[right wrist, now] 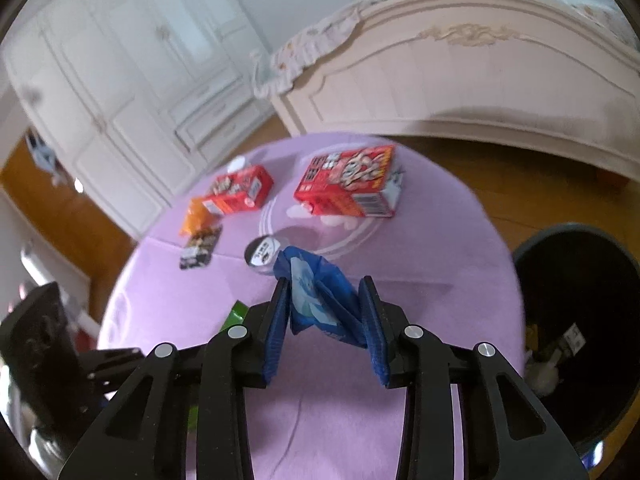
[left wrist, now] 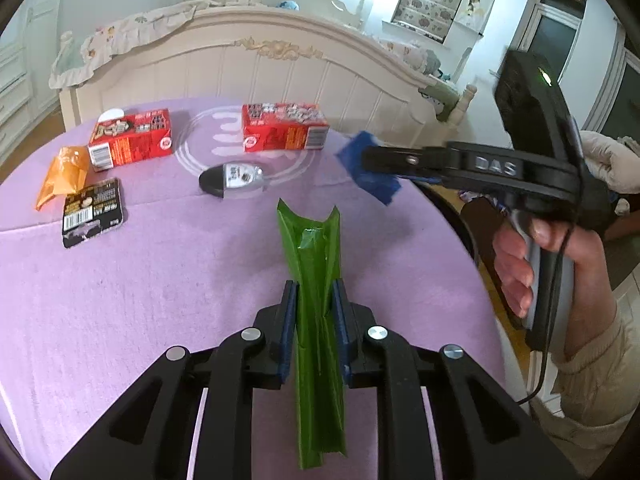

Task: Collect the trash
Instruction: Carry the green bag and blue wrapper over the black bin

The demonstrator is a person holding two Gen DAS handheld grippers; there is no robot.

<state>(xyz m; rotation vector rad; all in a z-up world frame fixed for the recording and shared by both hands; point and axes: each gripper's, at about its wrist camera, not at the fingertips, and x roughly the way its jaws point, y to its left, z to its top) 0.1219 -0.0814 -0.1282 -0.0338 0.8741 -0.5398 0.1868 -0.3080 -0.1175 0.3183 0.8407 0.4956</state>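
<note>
My left gripper point(left wrist: 314, 292) is shut on a long green wrapper point(left wrist: 316, 248), held upright above the purple tablecloth point(left wrist: 160, 280). Its blue pads press the wrapper from both sides. To its right, a hand holds my right gripper point(left wrist: 370, 162) side-on, with a crumpled blue wrapper point(left wrist: 380, 188) in its tip. In the right wrist view, the right gripper point(right wrist: 326, 284) is shut on that blue wrapper point(right wrist: 316, 296), lifted off the table. The green wrapper point(right wrist: 236, 314) peeks out at the lower left there.
Two red cartons point(left wrist: 132, 138) point(left wrist: 284, 128), an orange wrapper point(left wrist: 64, 172), a black barcode packet point(left wrist: 94, 212) and a small black-and-silver packet point(left wrist: 232, 178) lie on the far side of the table. A dark bin point(right wrist: 580, 320) stands on the floor right of the table. A bed footboard point(left wrist: 260, 68) is behind.
</note>
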